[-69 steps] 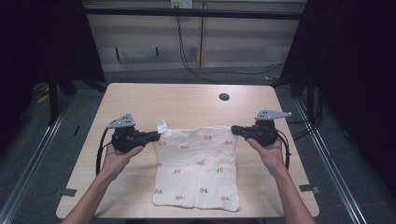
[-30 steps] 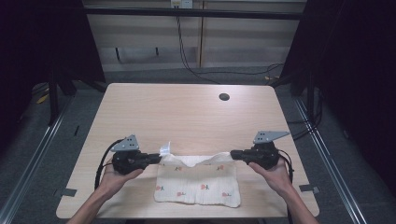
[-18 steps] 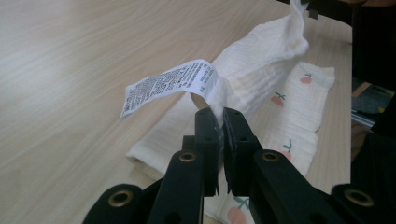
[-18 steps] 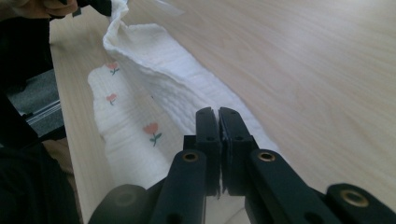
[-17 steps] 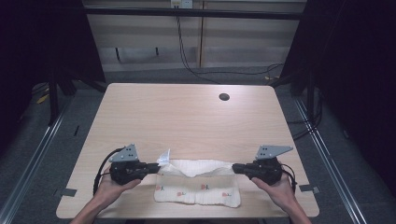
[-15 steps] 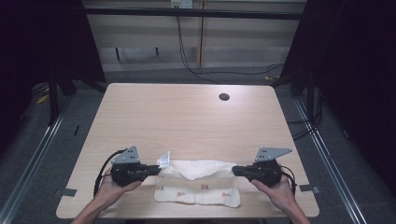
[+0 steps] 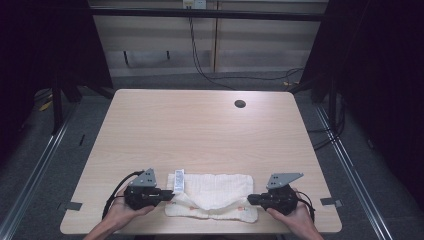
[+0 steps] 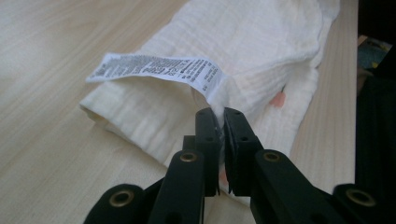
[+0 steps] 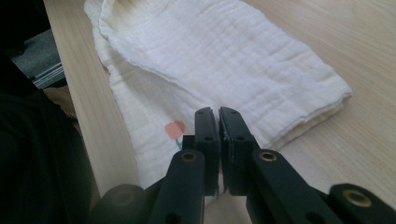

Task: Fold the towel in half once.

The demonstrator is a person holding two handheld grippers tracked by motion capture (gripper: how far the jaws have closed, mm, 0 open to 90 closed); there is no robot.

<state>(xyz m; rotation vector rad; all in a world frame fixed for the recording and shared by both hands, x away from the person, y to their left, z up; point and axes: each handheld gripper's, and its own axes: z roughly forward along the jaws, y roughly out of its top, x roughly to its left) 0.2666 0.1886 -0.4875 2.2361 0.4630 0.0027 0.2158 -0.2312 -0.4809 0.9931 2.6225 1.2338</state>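
A white muslin cloth (image 7: 212,192) with small pink prints lies folded over itself near the table's front edge. Its top layer sags in the middle. My left gripper (image 7: 170,194) is at the cloth's left end, shut on the corner next to the white care label (image 7: 178,181). In the left gripper view the jaws (image 8: 220,114) pinch the fabric (image 8: 261,56) just under the label (image 8: 159,72). My right gripper (image 7: 250,199) is shut on the cloth's right corner. The right gripper view has its jaws (image 9: 218,112) closed over the cloth (image 9: 224,51) by a pink print.
The wooden table (image 7: 200,130) has a round dark hole (image 7: 240,104) at the back right. Its front edge runs just behind both hands. Dark frame posts and cables stand beyond the far edge.
Both grippers have come toward the front edge and sunk lower, each pinching a corner. The cloth's far edge came with them, so the cloth went from spread flat to folded in half.
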